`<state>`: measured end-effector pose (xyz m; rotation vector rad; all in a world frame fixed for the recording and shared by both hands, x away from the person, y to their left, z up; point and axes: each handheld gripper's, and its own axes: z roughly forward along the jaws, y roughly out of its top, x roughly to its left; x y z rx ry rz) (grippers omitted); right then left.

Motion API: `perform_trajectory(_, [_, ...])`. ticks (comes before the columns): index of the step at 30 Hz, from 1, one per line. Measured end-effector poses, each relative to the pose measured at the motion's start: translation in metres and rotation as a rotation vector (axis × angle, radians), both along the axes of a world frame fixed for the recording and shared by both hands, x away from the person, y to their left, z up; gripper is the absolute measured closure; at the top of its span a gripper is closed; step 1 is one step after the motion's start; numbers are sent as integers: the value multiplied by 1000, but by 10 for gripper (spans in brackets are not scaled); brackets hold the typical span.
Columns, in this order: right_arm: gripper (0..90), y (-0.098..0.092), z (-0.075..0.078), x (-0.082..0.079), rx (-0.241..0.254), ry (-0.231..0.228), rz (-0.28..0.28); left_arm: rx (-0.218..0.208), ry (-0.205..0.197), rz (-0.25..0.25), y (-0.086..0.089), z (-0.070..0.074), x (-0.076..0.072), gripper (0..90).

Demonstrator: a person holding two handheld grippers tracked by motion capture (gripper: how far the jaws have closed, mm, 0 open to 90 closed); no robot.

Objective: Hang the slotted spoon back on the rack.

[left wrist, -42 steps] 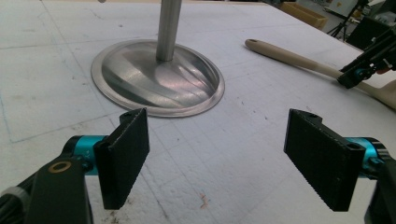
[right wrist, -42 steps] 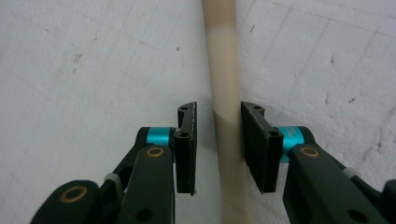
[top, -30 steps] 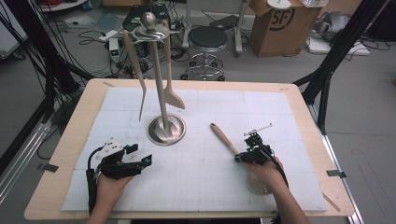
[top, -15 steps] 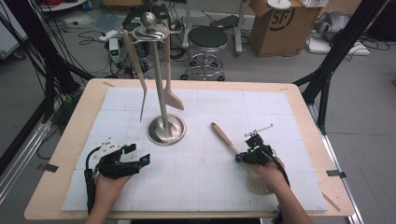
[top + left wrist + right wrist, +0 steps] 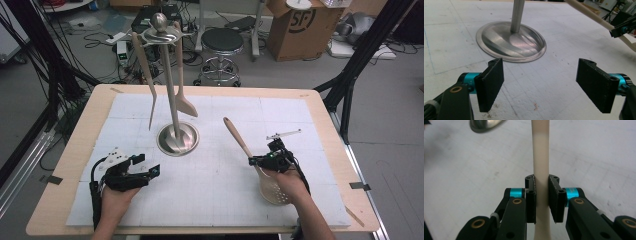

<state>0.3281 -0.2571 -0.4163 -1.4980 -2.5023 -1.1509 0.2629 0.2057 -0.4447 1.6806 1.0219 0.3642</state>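
High view: a person is sitting at a wooden desk (image 5: 70, 165) covered by a white mat (image 5: 220, 185). A steel stand (image 5: 172, 90) is rising from a round base left of the middle, with two wooden utensils hanging from its top: a fork (image 5: 146, 75) on the left and a spatula (image 5: 182, 95) on the right. The left tool (image 5: 145, 169) is resting on the near left of the mat, its jaws spread and holding nothing. The right tool (image 5: 256, 161) is gripping the handle of a wooden slotted spoon (image 5: 240, 140), whose perforated bowl is lying under the right hand (image 5: 282, 177) while the handle is pointing up and away toward the stand.

Left gripper view: the left tool (image 5: 540, 82) is standing wide open over bare mat, with the stand's base (image 5: 511, 41) just ahead. The spoon handle (image 5: 589, 15) is crossing the upper right corner.

Right gripper view: the right tool (image 5: 542, 200) is closing both pads tight against the spoon handle (image 5: 541, 157), which is running straight up between them.
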Motion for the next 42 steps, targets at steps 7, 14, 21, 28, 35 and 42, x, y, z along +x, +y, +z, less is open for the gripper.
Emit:
perform_trajectory(7, [789,10,23,-1,67,-65,32,1,-1,2,0,0,0,230])
perform_trajectory(14, [789,25,47,-2,125,-148,69,-5,-1,2,1,0,0,230])
perform_trajectory(21, [789,38,63,-5,214,-230,95,-6,-6,5,2,1,0,230])
perform_trajectory(28, [789,51,80,-9,271,-286,121,-7,-5,4,2,1,-1,230])
perform_trajectory(35, [789,63,100,-17,302,-338,148,-9,-8,5,2,1,-1,230])
perform_trajectory(42, [789,74,118,-22,326,-381,157,-15,-6,10,3,1,-1,230])
